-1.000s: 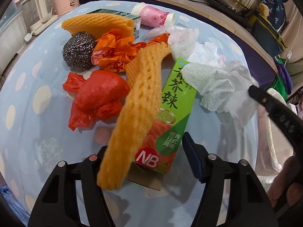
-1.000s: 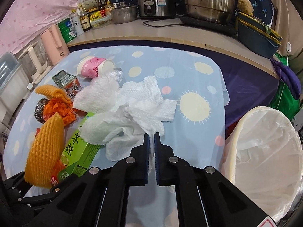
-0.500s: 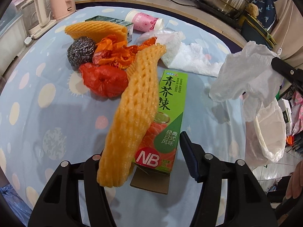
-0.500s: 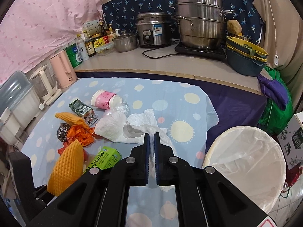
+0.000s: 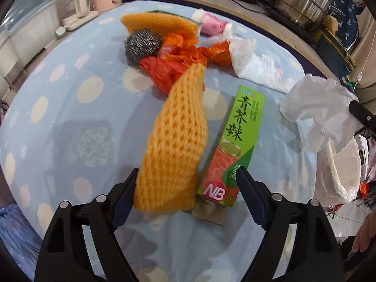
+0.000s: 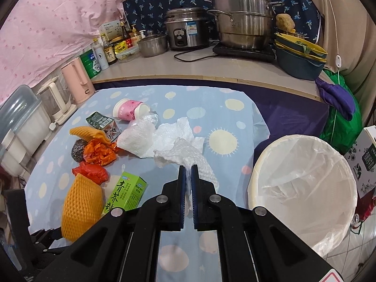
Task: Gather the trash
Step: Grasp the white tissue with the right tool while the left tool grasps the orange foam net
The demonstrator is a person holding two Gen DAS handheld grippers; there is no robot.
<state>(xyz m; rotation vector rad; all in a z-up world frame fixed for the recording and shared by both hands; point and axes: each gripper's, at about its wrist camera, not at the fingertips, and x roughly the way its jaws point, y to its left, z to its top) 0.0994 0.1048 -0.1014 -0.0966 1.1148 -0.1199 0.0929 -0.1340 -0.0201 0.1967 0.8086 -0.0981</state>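
My right gripper (image 6: 187, 171) is shut on a white paper towel (image 6: 188, 155) and holds it in the air left of the lined trash bin (image 6: 303, 185). The towel also shows in the left wrist view (image 5: 319, 110), above the bin (image 5: 340, 171). My left gripper (image 5: 185, 183) is open around the near end of an orange foam net (image 5: 178, 145), with a green box (image 5: 235, 145) at its right finger. More trash lies on the dotted cloth: a red bag (image 5: 162, 70), orange wrapper (image 5: 183, 51), steel scourer (image 5: 142, 43), pink cup (image 5: 211, 24), second towel (image 5: 253, 68).
The table (image 6: 225, 108) ends at its right edge beside the bin. A small carton (image 6: 103, 122) and another foam net (image 6: 87, 134) lie at the back left. Kettles (image 6: 77, 80), pots (image 6: 242, 16) and bottles stand on the counter behind.
My right gripper has lifted the paper towel off the pile and carried it up and right, toward the bin. My left gripper has moved left and now brackets the foam net.
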